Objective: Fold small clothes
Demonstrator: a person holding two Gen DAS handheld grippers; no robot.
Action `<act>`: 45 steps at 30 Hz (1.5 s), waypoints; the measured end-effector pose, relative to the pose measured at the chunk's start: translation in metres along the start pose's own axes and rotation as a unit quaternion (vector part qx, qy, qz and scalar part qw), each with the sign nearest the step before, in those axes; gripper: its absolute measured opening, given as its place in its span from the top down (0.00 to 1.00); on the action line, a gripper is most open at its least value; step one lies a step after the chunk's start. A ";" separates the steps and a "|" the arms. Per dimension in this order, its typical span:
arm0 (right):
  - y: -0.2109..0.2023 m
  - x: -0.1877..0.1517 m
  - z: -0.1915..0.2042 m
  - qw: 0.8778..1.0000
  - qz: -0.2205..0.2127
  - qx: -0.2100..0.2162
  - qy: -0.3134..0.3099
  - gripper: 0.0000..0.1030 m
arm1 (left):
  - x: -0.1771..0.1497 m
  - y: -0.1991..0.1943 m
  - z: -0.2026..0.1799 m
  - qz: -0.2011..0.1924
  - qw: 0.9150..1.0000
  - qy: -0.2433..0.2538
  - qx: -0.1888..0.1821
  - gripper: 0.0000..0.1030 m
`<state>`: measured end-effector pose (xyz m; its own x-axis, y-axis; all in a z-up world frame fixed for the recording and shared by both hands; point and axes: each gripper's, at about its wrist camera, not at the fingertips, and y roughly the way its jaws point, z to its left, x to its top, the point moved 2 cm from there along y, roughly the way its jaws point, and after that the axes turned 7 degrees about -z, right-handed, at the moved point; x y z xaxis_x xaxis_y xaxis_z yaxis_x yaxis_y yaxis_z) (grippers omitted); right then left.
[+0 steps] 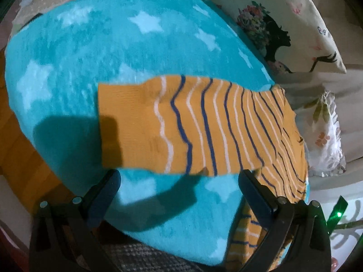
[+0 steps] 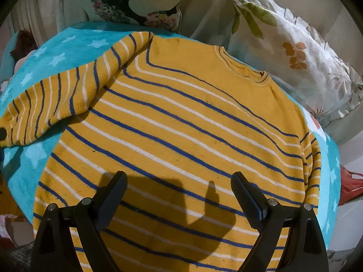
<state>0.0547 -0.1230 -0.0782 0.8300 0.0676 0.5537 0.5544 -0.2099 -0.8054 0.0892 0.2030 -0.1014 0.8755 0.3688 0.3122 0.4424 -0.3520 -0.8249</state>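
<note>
Sweater (image 2: 181,136) flat — left gripper (image 1: 179,179) and right gripper (image 2: 179,181) hover spread.

Around my work surface: blanket and cushions

Under me lies a turquoise star-print blanket (image 1: 140,52). Past its far edge I see a cream cushion with a black silhouette print (image 2: 127,9), and beside it a white leaf-print frilled cushion (image 2: 295,52).

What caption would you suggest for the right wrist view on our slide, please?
Open right gripper hovering over a yellow striped sweater spread on a turquoise star-patterned blanket.
</note>
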 end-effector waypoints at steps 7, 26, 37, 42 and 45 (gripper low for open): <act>-0.001 -0.005 -0.011 1.000 0.008 -0.012 0.021 0.08 | 0.028 0.013 -0.005 -0.032 0.998 0.033 0.046 0.67; -0.015 -0.024 -0.072 0.993 -0.016 -0.041 0.112 0.08 | 0.182 -0.037 -0.060 -0.215 0.968 0.054 0.120 0.91; -0.041 -0.061 -0.131 0.983 -0.040 -0.057 0.172 0.08 | 0.083 -0.003 -0.219 -0.120 0.976 0.179 -0.031 0.91; -0.050 -0.080 -0.165 0.978 -0.036 -0.070 0.195 0.08 | 0.014 0.036 -0.313 -0.067 0.962 0.252 -0.083 0.91; -0.054 -0.096 -0.188 0.973 -0.034 -0.077 0.213 0.08 | -0.024 0.061 -0.352 -0.033 0.954 0.282 -0.099 0.91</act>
<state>-0.0666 -0.3012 -0.0480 0.6722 -0.3174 0.6689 0.5649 -0.3642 -0.7404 0.1633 -0.1298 0.0064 0.7846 -0.1069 0.6107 0.4795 -0.5198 -0.7071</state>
